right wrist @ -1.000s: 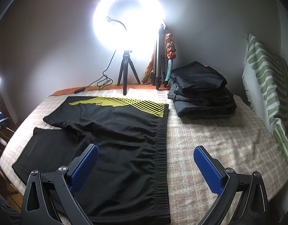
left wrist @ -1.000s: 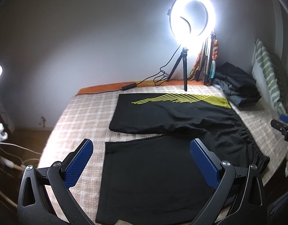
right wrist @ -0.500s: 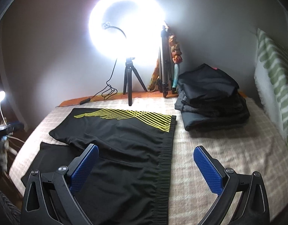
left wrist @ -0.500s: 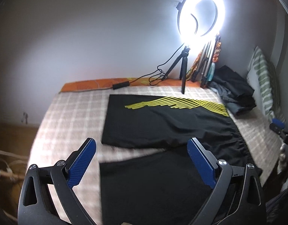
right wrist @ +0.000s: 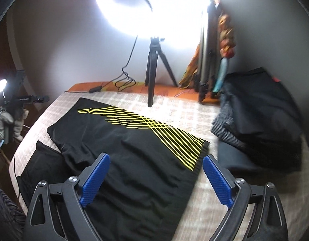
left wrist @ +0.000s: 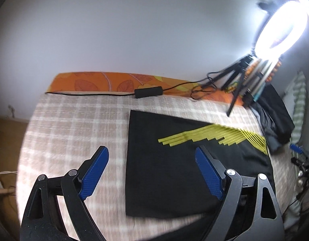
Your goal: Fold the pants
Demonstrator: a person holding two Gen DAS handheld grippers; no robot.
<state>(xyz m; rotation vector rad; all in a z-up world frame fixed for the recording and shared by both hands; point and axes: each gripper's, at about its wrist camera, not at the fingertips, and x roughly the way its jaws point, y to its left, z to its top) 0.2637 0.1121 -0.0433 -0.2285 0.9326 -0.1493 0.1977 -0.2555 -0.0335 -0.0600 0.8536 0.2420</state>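
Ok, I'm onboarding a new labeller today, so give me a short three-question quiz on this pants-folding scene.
1. True or false: the left tongs are shut on the black pants.
2. What colour are the stripes on the pants?
3. What lies right of the pants on the bed? A) pile of dark clothes B) a laptop C) a shoe

Key: 1 false, both tongs, the right tongs too, are open and hold nothing. 2 yellow. 3 A.

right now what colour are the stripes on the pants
Yellow stripes on black pants, clearest in the right wrist view.
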